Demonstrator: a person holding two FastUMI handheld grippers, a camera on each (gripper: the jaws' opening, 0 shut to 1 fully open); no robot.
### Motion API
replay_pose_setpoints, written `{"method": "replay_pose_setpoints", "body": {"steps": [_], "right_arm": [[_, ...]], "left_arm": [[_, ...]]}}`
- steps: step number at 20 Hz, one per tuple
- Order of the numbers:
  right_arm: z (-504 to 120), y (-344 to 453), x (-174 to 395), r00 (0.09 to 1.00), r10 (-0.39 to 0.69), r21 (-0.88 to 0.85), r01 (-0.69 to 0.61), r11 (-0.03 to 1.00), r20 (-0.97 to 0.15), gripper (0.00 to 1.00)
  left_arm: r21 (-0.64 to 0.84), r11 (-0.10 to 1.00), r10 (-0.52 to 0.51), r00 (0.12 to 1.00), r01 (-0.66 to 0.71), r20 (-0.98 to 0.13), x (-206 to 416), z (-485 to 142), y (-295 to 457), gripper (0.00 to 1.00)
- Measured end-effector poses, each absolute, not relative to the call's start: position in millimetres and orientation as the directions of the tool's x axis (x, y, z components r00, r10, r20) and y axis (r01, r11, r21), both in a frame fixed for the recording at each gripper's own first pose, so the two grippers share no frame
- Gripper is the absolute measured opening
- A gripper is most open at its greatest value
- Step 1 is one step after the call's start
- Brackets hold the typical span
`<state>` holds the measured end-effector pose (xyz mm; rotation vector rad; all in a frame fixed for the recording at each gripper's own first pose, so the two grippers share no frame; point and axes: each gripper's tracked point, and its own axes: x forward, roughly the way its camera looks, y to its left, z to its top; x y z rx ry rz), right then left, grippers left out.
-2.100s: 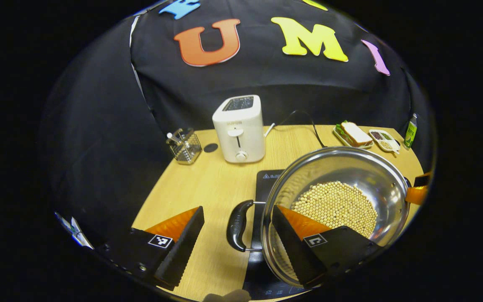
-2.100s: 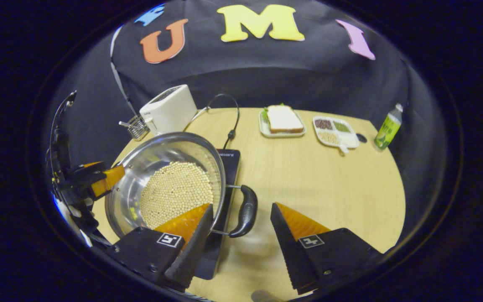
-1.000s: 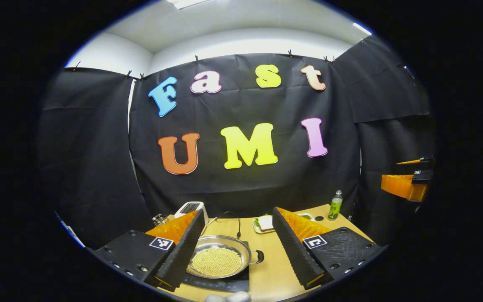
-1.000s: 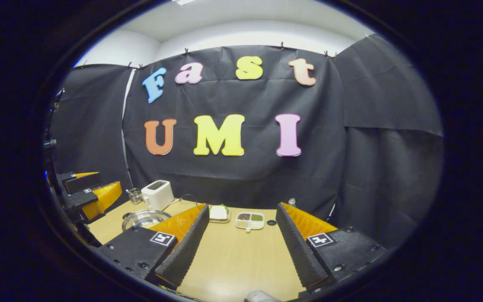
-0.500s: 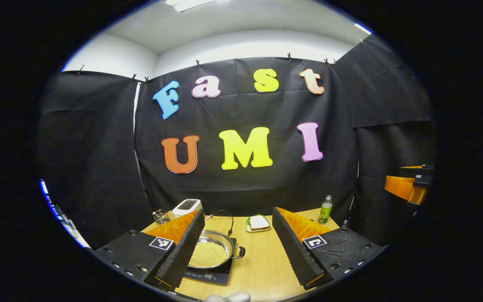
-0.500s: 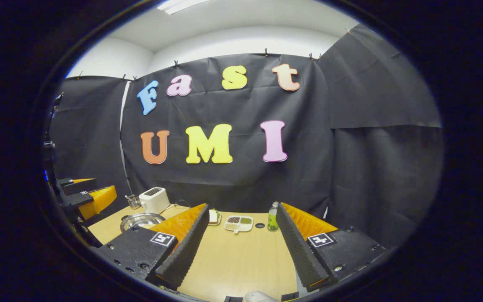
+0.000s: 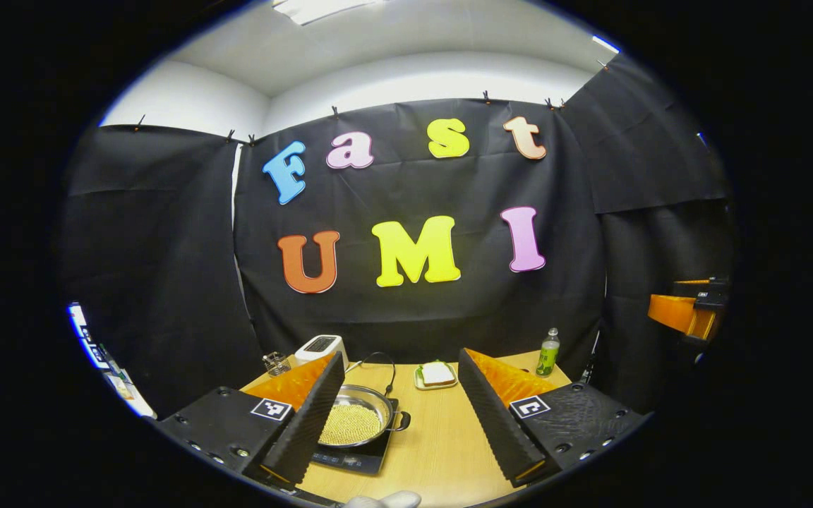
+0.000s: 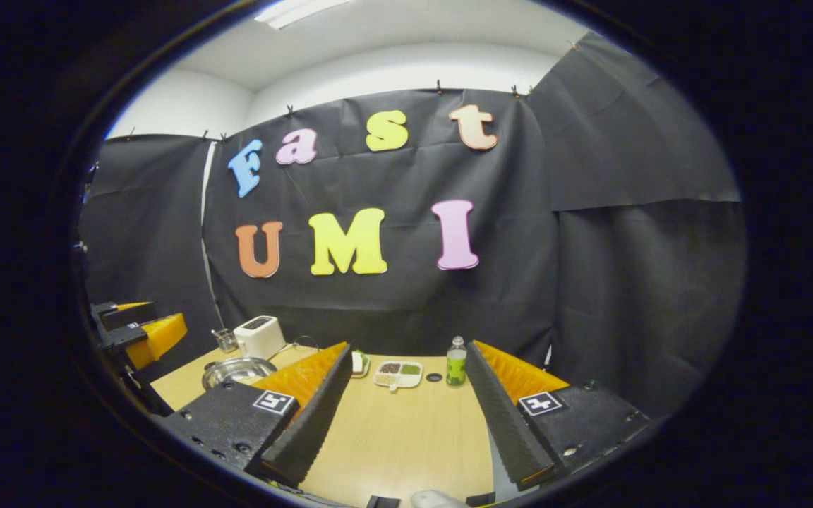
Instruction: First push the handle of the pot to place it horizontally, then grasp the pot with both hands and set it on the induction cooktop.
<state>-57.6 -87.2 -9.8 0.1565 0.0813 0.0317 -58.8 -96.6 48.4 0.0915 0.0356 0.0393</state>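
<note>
Currently both my grippers, left gripper (image 7: pixel 401 406) and right gripper (image 8: pixel 406 406), gape empty. Pot (image 7: pixel 351 421) sits on induction cooktop (image 7: pixel 350 460) beyond my left finger. Steel, bean-laden, likely heavy and slick; grip both side handles.

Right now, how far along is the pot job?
Done, it seems: the pot of beans sits on the induction cooktop, its handle out sideways. In hand: nothing; the left tongs and right tongs are open, well back from it. Nothing looks left.
</note>
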Motion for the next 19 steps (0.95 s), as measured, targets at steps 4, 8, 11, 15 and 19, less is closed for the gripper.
{"method": "replay_pose_setpoints", "body": {"steps": [4, 8, 11, 15, 19], "right_arm": [[-14.1, -84.0, -55.4, 0.994, 0.059, 0.157, -0.045, 0.987, -0.086, 1.0], [-13.6, -86.4, -54.4, 0.994, 0.068, 0.158, -0.055, 0.986, -0.08, 1.0], [-11.8, -88.9, -51.1, 0.995, 0.063, 0.15, -0.051, 0.987, -0.076, 1.0], [-13.0, -88.8, -50.5, 0.995, 0.066, 0.143, -0.055, 0.988, -0.076, 1.0], [-15.4, -89.0, -50.6, 0.994, 0.064, 0.148, -0.051, 0.988, -0.084, 1.0]], "left_arm": [[0.066, 0.997, 0.052, 0.998, -0.049, -0.046, -58.4, 46.3, -98.6, 0.96], [0.08, 0.995, 0.059, 0.997, -0.055, -0.041, -60.3, 47.6, -100.2, 0.96], [0.081, 0.995, 0.058, 0.998, -0.055, -0.036, -59.2, 48.2, -102.0, 0.96], [0.08, 0.995, 0.057, 0.998, -0.054, -0.038, -55.6, 46.5, -102.9, 0.96], [0.076, 0.996, 0.051, 0.998, -0.048, -0.036, -57.7, 46.8, -105.1, 0.96]]}}
